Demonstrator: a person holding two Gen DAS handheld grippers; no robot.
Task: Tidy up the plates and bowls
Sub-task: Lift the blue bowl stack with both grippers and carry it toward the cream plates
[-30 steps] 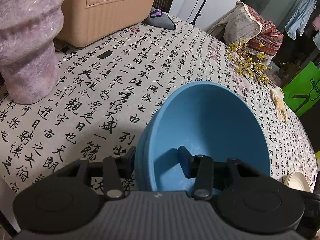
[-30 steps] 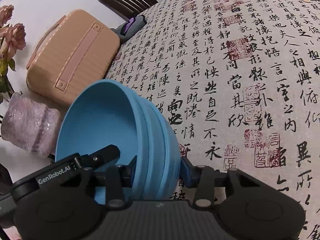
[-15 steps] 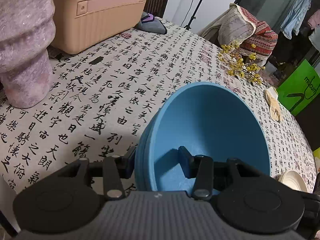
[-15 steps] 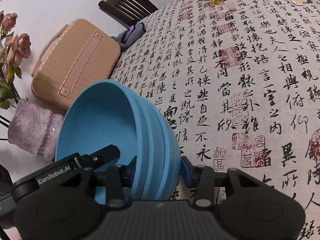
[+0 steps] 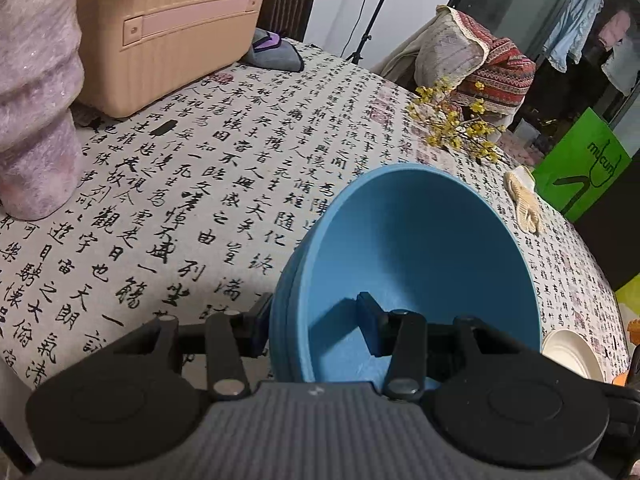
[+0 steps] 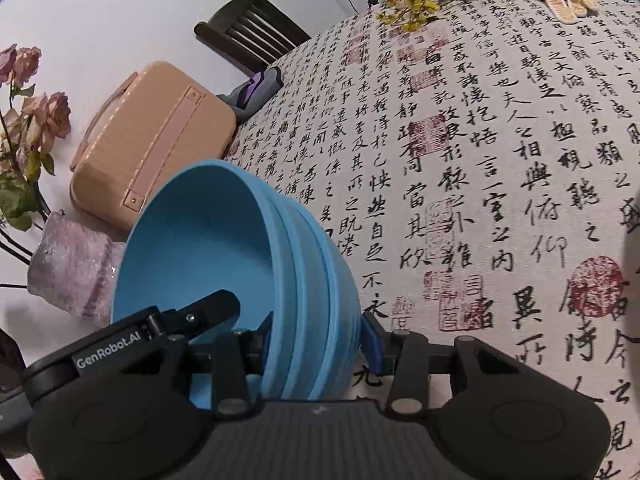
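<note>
A stack of nested blue bowls [image 5: 420, 248] hangs tilted above the calligraphy-print tablecloth [image 5: 192, 184], carried between both grippers. My left gripper [image 5: 314, 316] is shut on the stack's left wall, one pad outside and one inside. In the right wrist view the same bowls [image 6: 200, 248] sit with my right gripper [image 6: 318, 332] shut on the opposite wall. The left gripper's black finger [image 6: 208, 308] shows inside the top bowl. A small white plate [image 5: 572, 354] lies on the table at the right, beyond the bowls.
A peach hard case [image 5: 168, 28] and a purple fuzzy vase [image 5: 36, 92] stand at the far left. A grey pouch [image 5: 276, 56], yellow flower sprigs [image 5: 456, 128] and a knitted glove [image 5: 524, 200] lie farther back. A dark chair [image 6: 252, 28] stands behind the table and a green bag [image 5: 580, 168] beyond its right edge.
Both grippers have risen a little and shifted across the table with the bowl stack between them. More of the far table edge and the chair shows. Neither grip has changed.
</note>
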